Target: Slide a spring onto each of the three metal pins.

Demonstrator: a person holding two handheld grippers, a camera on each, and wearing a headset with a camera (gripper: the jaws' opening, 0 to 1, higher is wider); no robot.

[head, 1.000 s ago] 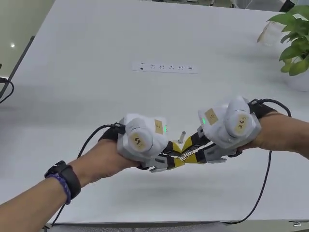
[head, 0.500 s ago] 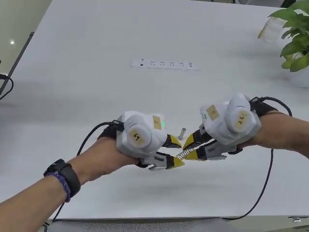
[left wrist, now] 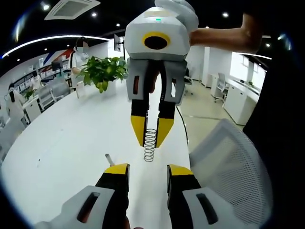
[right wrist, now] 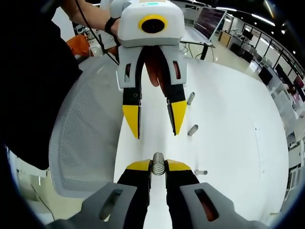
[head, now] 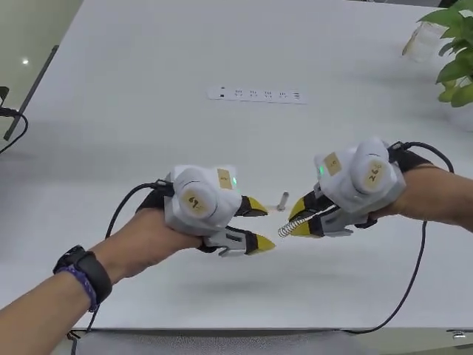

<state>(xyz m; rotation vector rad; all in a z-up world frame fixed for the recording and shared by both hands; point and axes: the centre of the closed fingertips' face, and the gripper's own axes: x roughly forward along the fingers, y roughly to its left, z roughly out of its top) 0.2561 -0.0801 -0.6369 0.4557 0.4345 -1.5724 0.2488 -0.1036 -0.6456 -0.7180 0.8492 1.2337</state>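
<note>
Spring (right wrist: pixel 158 170) was pinched at one end between the right gripper's (head: pixel 299 222) yellow tips, sticking out toward the left gripper (head: pixel 261 224). Left gripper faced it, jaws apart, tips just short of the spring. Metal pins (right wrist: pixel 192 130), apparently three, sat nearby on the white table (head: pixel 148 111).

The right gripper (head: pixel 298 222) clamps a spring (head: pixel 288 225). The left gripper (head: pixel 262 224) faces it, jaws apart. A pin (head: pixel 284 200) sits on the table (head: pixel 148 111) just beyond.
</note>
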